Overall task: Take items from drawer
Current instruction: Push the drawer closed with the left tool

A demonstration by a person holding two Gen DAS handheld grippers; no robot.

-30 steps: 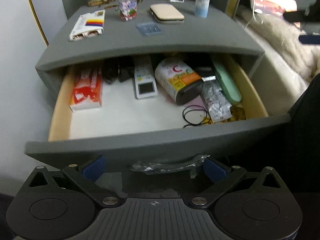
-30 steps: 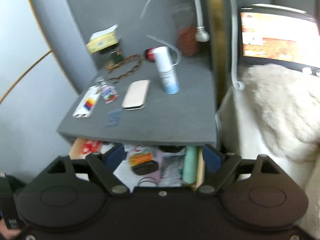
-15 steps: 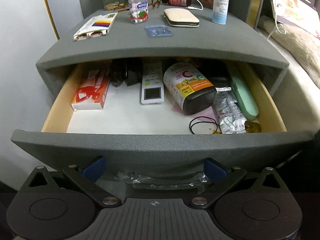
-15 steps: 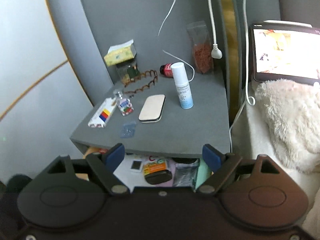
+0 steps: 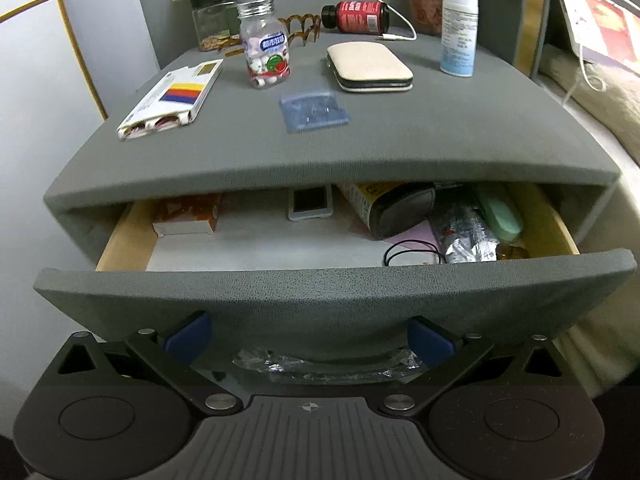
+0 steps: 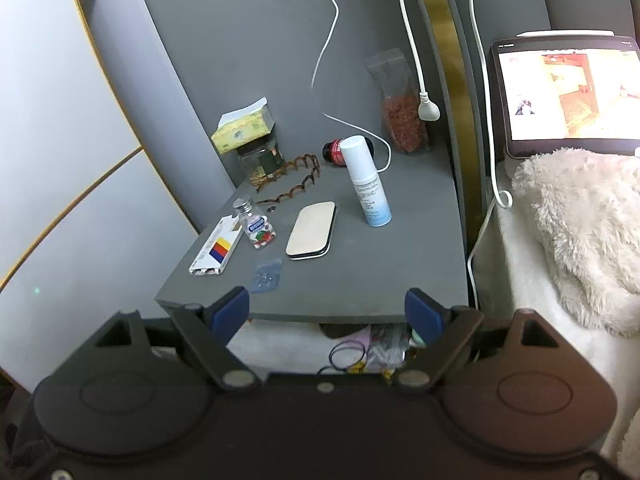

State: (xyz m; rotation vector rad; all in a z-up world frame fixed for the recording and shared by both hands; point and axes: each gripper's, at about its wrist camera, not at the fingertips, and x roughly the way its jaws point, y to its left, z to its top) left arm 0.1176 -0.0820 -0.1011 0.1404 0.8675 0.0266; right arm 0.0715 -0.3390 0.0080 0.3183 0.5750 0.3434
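The grey drawer [image 5: 332, 292] of the nightstand stands pulled out. Inside lie an orange box [image 5: 188, 216], a white remote [image 5: 310, 204], a dark-capped supplement bottle [image 5: 396, 208], a foil pack [image 5: 466, 234], a green case [image 5: 498, 216] and a black hair tie [image 5: 412, 252]. My left gripper [image 5: 308, 338] is open in front of the drawer front, just above its plastic-wrapped handle [image 5: 320, 364]. My right gripper [image 6: 328, 312] is open and empty, held high over the nightstand's front edge; the hair tie [image 6: 348, 354] shows below it.
The nightstand top [image 5: 400, 136] holds a white pack [image 5: 172, 98], a candy jar [image 5: 264, 44], a blue bag [image 5: 312, 110], a beige case [image 5: 368, 66], a spray bottle [image 6: 366, 182], a red bottle [image 5: 356, 16] and a hair band [image 6: 292, 182]. A bed with fur throw [image 6: 580, 232] and tablet [image 6: 568, 96] lie right.
My left gripper has dropped lower and nearer the drawer front, so less of the drawer's inside shows. My right gripper has risen and pulled back from the nightstand. Both stay open.
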